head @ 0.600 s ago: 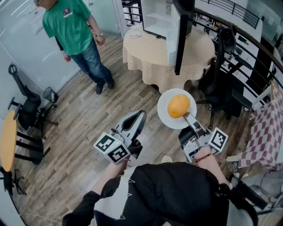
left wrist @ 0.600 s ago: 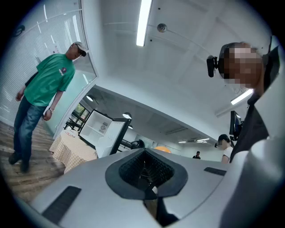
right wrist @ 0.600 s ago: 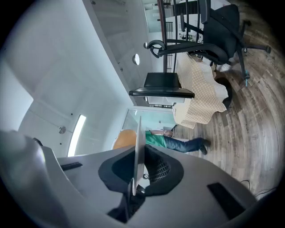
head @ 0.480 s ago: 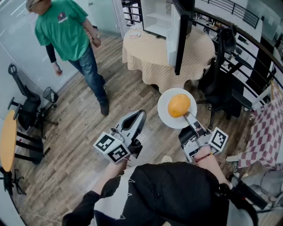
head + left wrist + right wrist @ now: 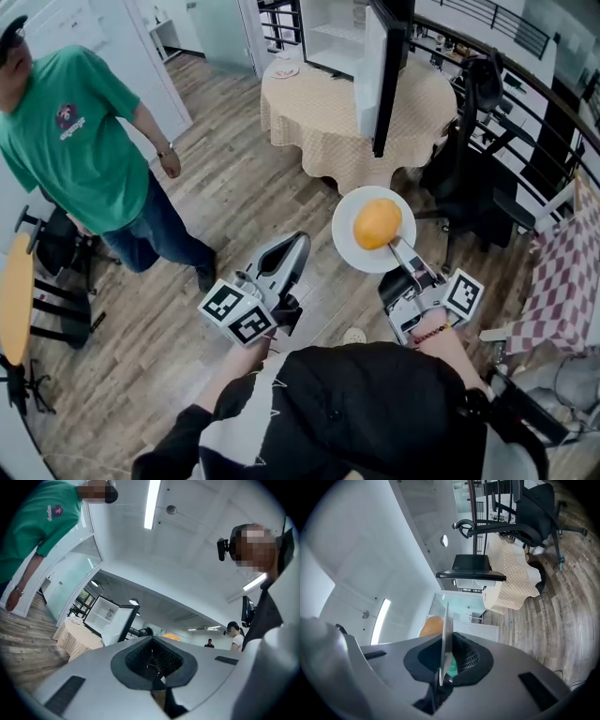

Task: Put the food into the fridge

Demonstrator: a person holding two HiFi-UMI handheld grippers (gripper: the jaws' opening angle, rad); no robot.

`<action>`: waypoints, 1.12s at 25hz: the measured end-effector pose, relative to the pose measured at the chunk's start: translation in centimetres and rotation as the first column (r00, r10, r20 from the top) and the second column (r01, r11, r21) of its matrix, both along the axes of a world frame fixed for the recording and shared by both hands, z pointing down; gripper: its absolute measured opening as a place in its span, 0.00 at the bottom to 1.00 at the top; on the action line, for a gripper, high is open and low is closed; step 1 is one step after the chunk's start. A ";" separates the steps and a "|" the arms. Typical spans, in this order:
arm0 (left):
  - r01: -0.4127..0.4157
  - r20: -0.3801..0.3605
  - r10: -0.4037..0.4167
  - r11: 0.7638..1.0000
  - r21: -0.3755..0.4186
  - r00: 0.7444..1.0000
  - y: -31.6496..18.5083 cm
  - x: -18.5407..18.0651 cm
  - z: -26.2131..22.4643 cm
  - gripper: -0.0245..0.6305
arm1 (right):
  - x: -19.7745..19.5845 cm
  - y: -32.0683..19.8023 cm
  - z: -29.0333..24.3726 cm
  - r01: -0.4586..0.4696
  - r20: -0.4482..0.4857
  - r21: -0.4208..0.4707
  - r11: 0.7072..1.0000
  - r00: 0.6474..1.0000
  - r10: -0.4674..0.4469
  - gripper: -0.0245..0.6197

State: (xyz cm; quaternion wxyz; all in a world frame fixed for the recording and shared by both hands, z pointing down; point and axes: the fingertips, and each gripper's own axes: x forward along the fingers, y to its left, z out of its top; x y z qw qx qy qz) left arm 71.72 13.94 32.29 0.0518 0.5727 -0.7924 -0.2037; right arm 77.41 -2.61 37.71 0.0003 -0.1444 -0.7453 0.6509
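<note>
Green-shirted bystander (image 5: 66,141) has stepped closer. Carrying step: right gripper (image 5: 399,249) jaws pinch the plate (image 5: 349,246) rim, orange (image 5: 377,223) aboard; left gripper (image 5: 292,246) jaws closed, empty. Next I approach the open fridge (image 5: 336,36).

Nothing legible anywhere: only a small red-and-white emblem (image 5: 66,120) on the chest of the green T-shirt (image 5: 56,150), too small to read, and black-and-white square patterns, no letters or digits, on the marker cube (image 5: 236,314) of the left gripper (image 5: 296,244) and on that of the right gripper (image 5: 397,251)
</note>
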 end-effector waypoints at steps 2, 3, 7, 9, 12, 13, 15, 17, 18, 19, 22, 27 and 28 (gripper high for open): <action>-0.001 0.000 0.001 1.000 -0.002 1.000 0.1 0.1 0.2 0.06 | -0.1 0.0 0.0 -0.002 0.012 -0.027 1.000 1.000 0.002 0.09; -0.002 0.000 0.002 1.000 -0.003 1.000 0.2 0.2 0.3 0.06 | -0.1 0.2 0.0 -0.003 0.017 -0.043 0.999 1.000 0.003 0.09; 0.008 0.022 -0.008 1.000 -0.007 1.000 2.0 0.0 0.7 0.06 | -0.4 1.7 0.6 0.003 0.021 -0.021 1.000 1.000 -0.002 0.09; 0.028 0.036 -0.028 1.000 -0.005 0.999 3.1 -0.9 0.7 0.06 | -1.3 2.5 0.8 0.007 0.010 0.009 1.000 1.000 -0.007 0.09; 0.052 0.047 -0.051 0.998 -0.029 0.998 4.0 -2.5 1.3 0.06 | -3.2 3.5 1.0 0.024 -0.002 0.007 1.000 1.000 -0.024 0.09; 0.058 0.048 -0.056 0.998 -0.040 0.997 4.2 -3.3 1.6 0.06 | -4.1 3.7 1.2 0.030 -0.004 0.003 1.000 1.000 -0.030 0.09; 0.073 0.050 -0.071 0.996 -0.043 0.996 4.5 -5.3 1.8 0.06 | -6.2 3.9 1.5 0.038 -0.003 -0.005 0.999 0.999 -0.038 0.09; 0.087 0.051 -0.086 0.996 -0.028 0.995 4.5 -7.8 1.7 0.06 | -8.9 3.6 1.9 0.043 -0.003 -0.025 0.999 0.999 -0.043 0.09; 0.093 0.052 -0.091 0.995 -0.021 0.994 4.4 -9.2 1.6 0.06 | -10.4 3.3 2.0 0.045 -0.003 -0.039 0.998 0.999 -0.046 0.09; 0.096 0.054 -0.095 0.995 -0.017 0.994 4.1 -10.6 1.6 0.06 | -12.0 2.9 2.1 0.048 -0.001 -0.050 0.998 0.999 -0.048 0.09; 0.109 0.066 -0.107 0.994 -0.016 0.992 2.9 -15.2 1.5 0.06 | -17.1 1.4 2.0 0.060 0.008 -0.052 0.997 0.998 -0.060 0.09; 0.133 0.074 -0.132 0.991 -0.016 0.989 0.8 -22.9 0.8 0.06 | -25.5 -0.4 0.8 0.091 0.020 -0.045 0.995 0.996 -0.090 0.09; 0.139 0.079 -0.138 0.990 -0.009 0.987 0.4 -24.4 0.5 0.06 | -27.0 -0.7 0.5 0.098 0.025 -0.041 0.994 0.995 -0.097 0.09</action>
